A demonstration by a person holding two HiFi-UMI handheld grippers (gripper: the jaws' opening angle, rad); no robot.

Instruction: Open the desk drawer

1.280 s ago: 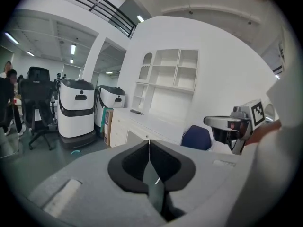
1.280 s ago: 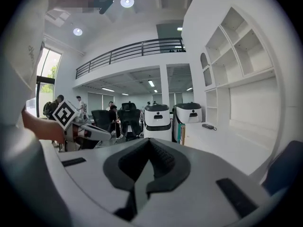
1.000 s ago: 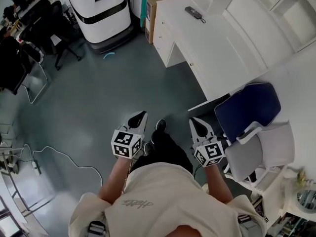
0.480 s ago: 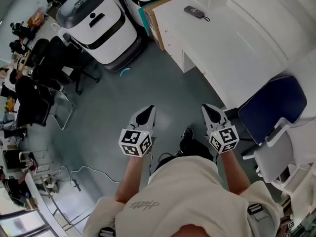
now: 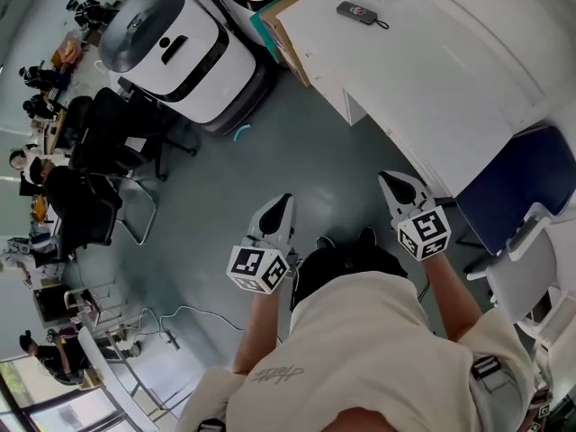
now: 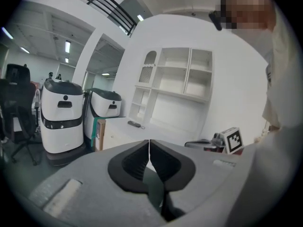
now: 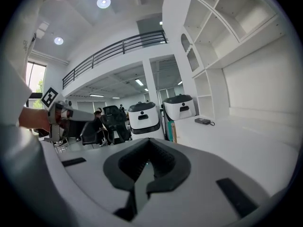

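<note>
You hold the left hand-held gripper (image 5: 275,218) and right hand-held gripper (image 5: 400,190) above grey floor (image 5: 234,187). The white counter (image 5: 432,88), at one o'clock, carries a small dark device (image 5: 358,12).

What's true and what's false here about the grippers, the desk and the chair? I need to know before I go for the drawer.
1. The left gripper and the right gripper are both shut and empty. True.
2. The left gripper touches the desk. False: it hangs over the floor, apart from the desk.
3. A small dark device lies on the desk. True.
4. The chair by the desk has a red seat. False: the seat is blue.
</note>
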